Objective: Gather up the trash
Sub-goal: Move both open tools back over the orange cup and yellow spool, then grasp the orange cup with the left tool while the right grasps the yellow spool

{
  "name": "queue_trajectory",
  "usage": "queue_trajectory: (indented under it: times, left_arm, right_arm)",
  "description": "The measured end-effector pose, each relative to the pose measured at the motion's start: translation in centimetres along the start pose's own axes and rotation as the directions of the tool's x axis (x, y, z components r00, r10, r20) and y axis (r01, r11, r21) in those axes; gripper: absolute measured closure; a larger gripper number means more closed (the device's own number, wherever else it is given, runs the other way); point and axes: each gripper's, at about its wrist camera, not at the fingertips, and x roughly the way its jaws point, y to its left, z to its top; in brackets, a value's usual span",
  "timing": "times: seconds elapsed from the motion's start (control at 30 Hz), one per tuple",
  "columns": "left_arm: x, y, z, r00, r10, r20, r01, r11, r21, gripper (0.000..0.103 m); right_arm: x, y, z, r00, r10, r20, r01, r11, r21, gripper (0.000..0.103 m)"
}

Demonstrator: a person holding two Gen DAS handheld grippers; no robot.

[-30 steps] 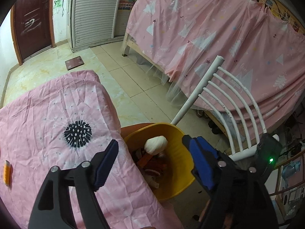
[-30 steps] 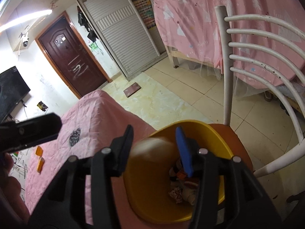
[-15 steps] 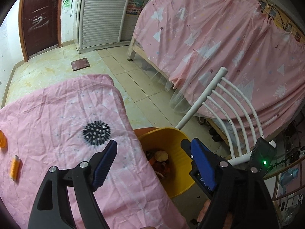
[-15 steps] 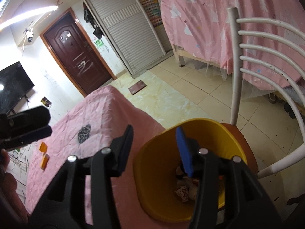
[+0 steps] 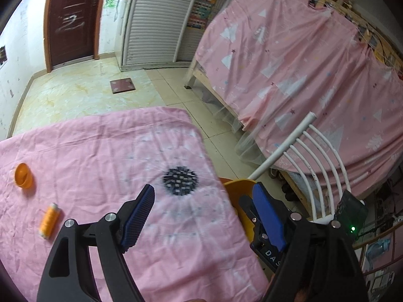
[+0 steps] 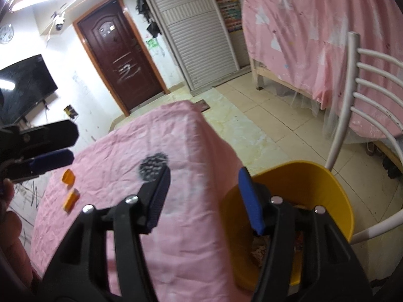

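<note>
both grippers gape, nothing between them (right gripper [image 6: 204,198] just widened), left gripper [image 5: 204,216] likewise.

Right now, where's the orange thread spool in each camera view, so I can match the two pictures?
Left wrist: orange thread spool lies at lower left on the pink cloth, below the orange cap.
Right wrist: orange thread spool sits left of centre, below that cap.
Shared landmark: the black dotted print on the cloth.
</note>
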Motion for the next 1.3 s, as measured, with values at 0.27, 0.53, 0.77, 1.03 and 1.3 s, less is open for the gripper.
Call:
queue_trajectory:
  times: [0.27,0.53,0.77,1.03,1.3]
  left_arm:
    - [-1.4,4.6,0.5,0.999,0.033,0.024,-0.031,0.997,-0.063,0.03]
    - [-2.4,8.8,0.9,0.995,0.095,0.039,-0.091,0.99,-0.107,0.03]
    - [-3.6,14.5,1.6,0.982,0.18,0.052,-0.169,0.971,-0.171,0.03]
    - [-3.6,19.8,1.6,0.952,0.305,0.008,-0.296,0.93,-0.215,0.03]
    - [-1.9,22.9,1.0,0.921,0.383,-0.067,-0.388,0.896,-0.214,0.03]
  right_arm:
    - [1.5,4.8,-0.4,0.999,0.033,-0.035,-0.036,0.996,-0.08,0.048]
    - [3.0,9.5,-1.3,0.994,0.07,-0.079,-0.082,0.984,-0.158,0.042]
    - [4.2,13.0,-2.0,0.988,0.104,-0.118,-0.128,0.966,-0.223,0.041]
    - [5.5,17.3,-2.6,0.977,0.14,-0.163,-0.183,0.939,-0.291,0.039]
    - [6.3,20.5,-3.3,0.967,0.163,-0.197,-0.225,0.91,-0.349,0.036]
